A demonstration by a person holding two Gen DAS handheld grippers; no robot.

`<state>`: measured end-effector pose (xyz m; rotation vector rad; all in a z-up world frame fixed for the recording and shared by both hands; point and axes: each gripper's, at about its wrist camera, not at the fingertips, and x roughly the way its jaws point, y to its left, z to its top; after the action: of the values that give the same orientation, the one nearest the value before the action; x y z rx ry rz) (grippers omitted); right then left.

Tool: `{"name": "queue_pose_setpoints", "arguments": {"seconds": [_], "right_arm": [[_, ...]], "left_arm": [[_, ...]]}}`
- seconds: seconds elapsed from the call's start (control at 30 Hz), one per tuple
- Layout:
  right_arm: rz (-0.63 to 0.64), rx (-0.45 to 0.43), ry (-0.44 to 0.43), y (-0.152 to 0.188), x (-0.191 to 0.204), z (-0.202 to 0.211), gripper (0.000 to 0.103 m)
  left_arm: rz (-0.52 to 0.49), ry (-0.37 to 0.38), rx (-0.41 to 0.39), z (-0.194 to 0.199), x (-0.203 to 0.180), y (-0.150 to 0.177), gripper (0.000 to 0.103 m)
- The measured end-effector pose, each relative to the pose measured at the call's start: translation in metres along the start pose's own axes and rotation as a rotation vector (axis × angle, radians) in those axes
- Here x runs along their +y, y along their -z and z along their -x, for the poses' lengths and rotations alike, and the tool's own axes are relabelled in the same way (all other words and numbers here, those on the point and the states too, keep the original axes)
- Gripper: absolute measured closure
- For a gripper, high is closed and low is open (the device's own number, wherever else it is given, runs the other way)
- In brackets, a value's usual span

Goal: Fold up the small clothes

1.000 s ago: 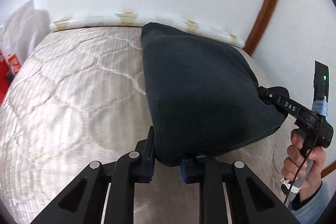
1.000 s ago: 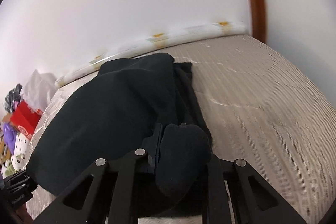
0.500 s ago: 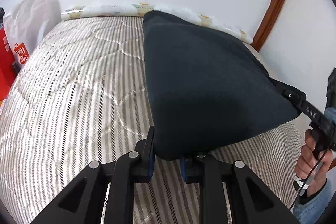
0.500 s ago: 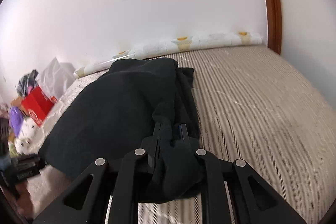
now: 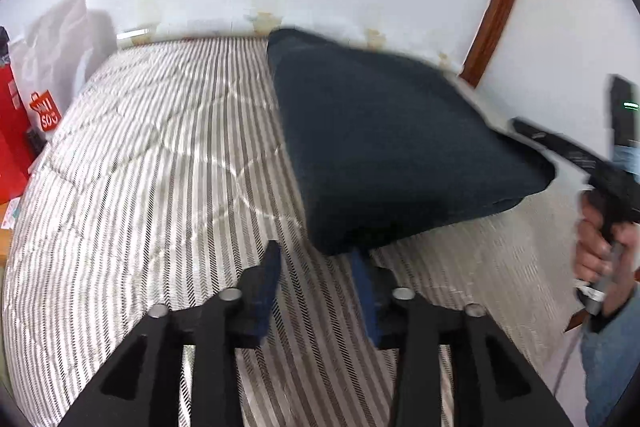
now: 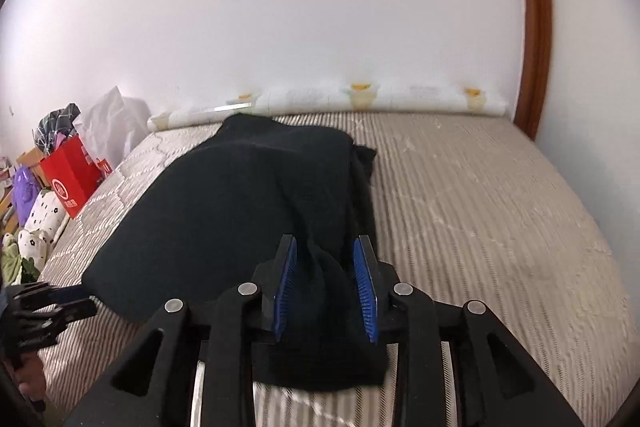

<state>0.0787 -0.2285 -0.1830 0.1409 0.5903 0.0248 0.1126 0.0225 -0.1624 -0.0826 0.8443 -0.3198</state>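
A dark navy garment [image 5: 392, 151] lies folded on the striped bed [image 5: 160, 167]; it also shows in the right wrist view [image 6: 240, 203]. My left gripper [image 5: 318, 259] is open, its blue pads apart just below the garment's near corner. My right gripper [image 6: 326, 259] is open too, with a fold of the garment's edge lying loose between its blue pads [image 6: 366, 283]. The right gripper shows in the left wrist view [image 5: 568, 151] at the garment's right corner, blurred. The left gripper shows in the right wrist view [image 6: 48, 303] at the garment's left corner.
A rolled patterned cloth [image 6: 360, 99] lies along the wall at the bed's far edge. A red bag [image 6: 72, 179], a white bag [image 5: 56, 55] and soft toys [image 6: 36, 223] stand left of the bed. A brown door frame [image 6: 532, 27] rises at the right.
Both grippers have opened and let go of the garment's near corners. The garment has dropped onto the bed, and both grippers have pulled back a little.
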Motion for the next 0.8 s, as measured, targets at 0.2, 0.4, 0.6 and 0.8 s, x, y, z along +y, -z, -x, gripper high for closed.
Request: {"name": "queue_pose_setpoints", "arguments": {"seconds": [0.2,0.4,0.6,0.8], "right_arm": [[-0.068,0.088,0.01,0.003,-0.006,-0.046,0.089],[-0.163,-0.039,-0.077,0.005,-0.033,-0.017,0.097],[-0.153,0.03,-0.034,0.016,-0.039,-0.018,0.093],[-0.143,0.023,-0.044,-0.017,-0.044,-0.002,0.058]], "left_arm": [[-0.018,0.091,-0.063,0.02,-0.007,-0.02,0.053],[0.007,0.031,0.0,-0.019,-0.011,-0.045,0.052],[0.006,0.027,0.057,-0.036,-0.008,-0.036,0.05],[0.01,0.026,0.021,-0.019,-0.002,-0.044,0.05]]}}
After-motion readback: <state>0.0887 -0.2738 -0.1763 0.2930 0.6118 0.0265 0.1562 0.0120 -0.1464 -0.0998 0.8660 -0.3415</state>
